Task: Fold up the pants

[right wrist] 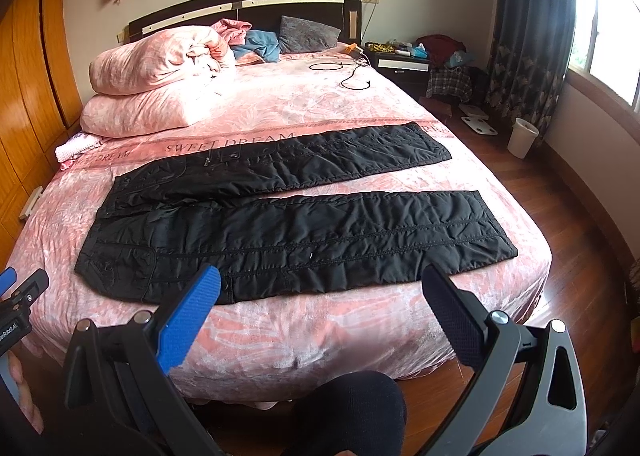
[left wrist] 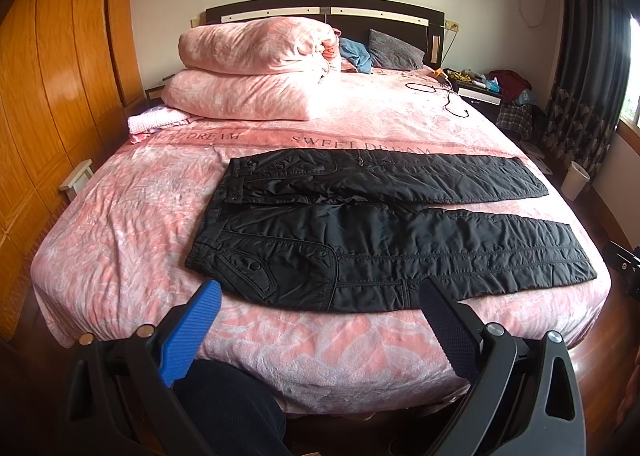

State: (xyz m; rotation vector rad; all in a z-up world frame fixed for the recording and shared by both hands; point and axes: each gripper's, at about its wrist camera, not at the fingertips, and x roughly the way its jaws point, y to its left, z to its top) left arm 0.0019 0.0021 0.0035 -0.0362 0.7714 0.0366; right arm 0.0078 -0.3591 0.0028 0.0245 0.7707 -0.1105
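the pants (left wrist: 380, 232) (right wrist: 288, 232) lay flat and unfolded across the near half of the bed (left wrist: 120, 240) (right wrist: 360, 328), black and quilted, waist to the left and both legs running to the right. the legs were spread a little apart, a strip of pink cover showing between them toward the cuffs. the near leg's edge lay close to the foot of the bed.

the left hand-held gripper (left wrist: 320, 300) hovered just short of the near waist and hip pocket, jaws wide, blue finger (left wrist: 192, 332) on the left and black finger (left wrist: 448, 332) on the right, holding nothing. the right hand-held gripper (right wrist: 320, 296) hung over the near leg's lower edge, jaws also wide and empty; whether its tips touched the cloth was hard to tell.

farther up the bed sat a folded pink quilt (left wrist: 256, 67) (right wrist: 156, 83) on the left, a grey pillow (left wrist: 394, 49) (right wrist: 308, 33) at the headboard (left wrist: 380, 13) (right wrist: 240, 5), and a black cable (left wrist: 444, 93) (right wrist: 344, 73) on the cover. a nightstand (left wrist: 478, 89) (right wrist: 404, 59) with clutter stood to the right, a white bin (left wrist: 574, 179) (right wrist: 522, 137) on the wooden floor near the curtain (left wrist: 580, 55) (right wrist: 528, 35), and a wooden wardrobe (left wrist: 60, 75) (right wrist: 32, 75) along the left.
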